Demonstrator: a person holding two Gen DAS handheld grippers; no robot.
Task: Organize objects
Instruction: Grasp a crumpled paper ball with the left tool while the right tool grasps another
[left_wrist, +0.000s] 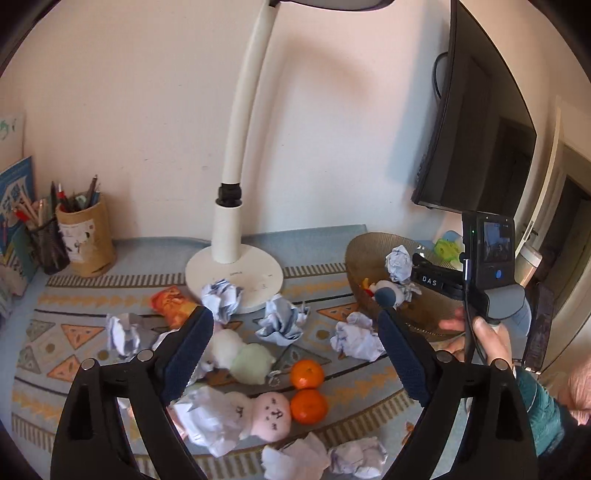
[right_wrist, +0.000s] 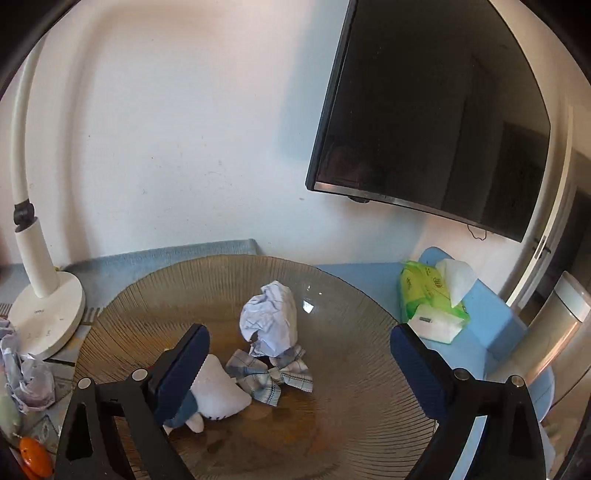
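Observation:
My left gripper is open and empty above a patterned mat strewn with several crumpled paper balls, two oranges, a pale green plush, a pink plush and an orange snack packet. My right gripper is open and empty over a ribbed brown glass bowl. The bowl holds a crumpled paper ball, a white plush with a checked bow, and it also shows in the left wrist view.
A white desk lamp stands at the mat's back. Pen holders and books stand at the far left. A dark monitor hangs on the wall. A green tissue pack lies on a blue surface right of the bowl.

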